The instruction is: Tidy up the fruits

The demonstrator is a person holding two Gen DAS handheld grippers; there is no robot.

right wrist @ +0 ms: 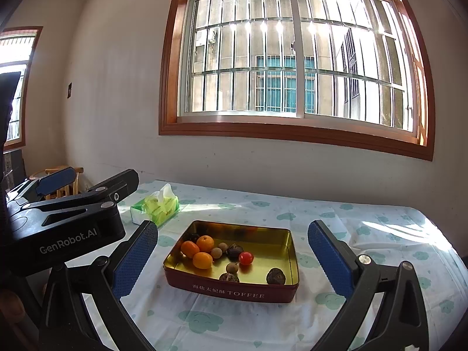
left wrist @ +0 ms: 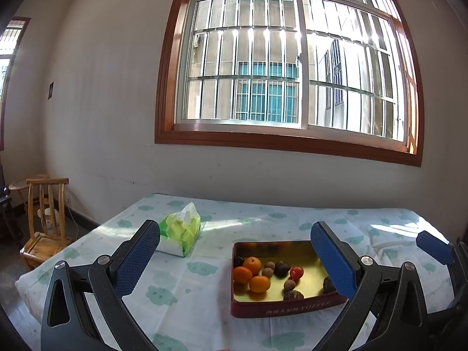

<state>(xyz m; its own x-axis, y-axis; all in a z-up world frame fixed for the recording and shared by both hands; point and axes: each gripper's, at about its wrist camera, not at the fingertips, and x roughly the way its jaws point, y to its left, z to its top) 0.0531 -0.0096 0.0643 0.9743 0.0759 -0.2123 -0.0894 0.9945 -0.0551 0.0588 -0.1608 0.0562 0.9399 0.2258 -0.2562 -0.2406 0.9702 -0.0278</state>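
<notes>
1. Your right hand-held gripper [right wrist: 232,256] hangs nearest, on the near side of the toffee tin [right wrist: 234,291] and raised above it. Its jaws are spread wide and hold nothing. It points roughly level across the tin toward the window [right wrist: 295,58], so you would have to tip it down before any pick.
2. Your left hand-held gripper [left wrist: 235,259] is just left of the tin, also wide open and empty, at a similar height and tilt. The two tools sit close together; if both dive into the tin at once, I judge they could knock each other.
3. The tin rests on the cloud-print cloth of the desk [right wrist: 365,234]. The fruits lie loose inside it: three oranges [right wrist: 202,260] toward its left wall, a red tomato [right wrist: 246,258] near its middle, and small brown fruits and dark wrinkled ones [right wrist: 275,276] scattered toward its near wall.
4. Likely trouble: round fruit rolls when a fingertip nudges it, and the tin looks light enough to slide on the cloth if you push its wall. The tomato looks soft, so too hard a squeeze could split it.
5. Beyond the tin's left corner sits a tissue pack [right wrist: 155,207], well apart from the fruit.
</notes>
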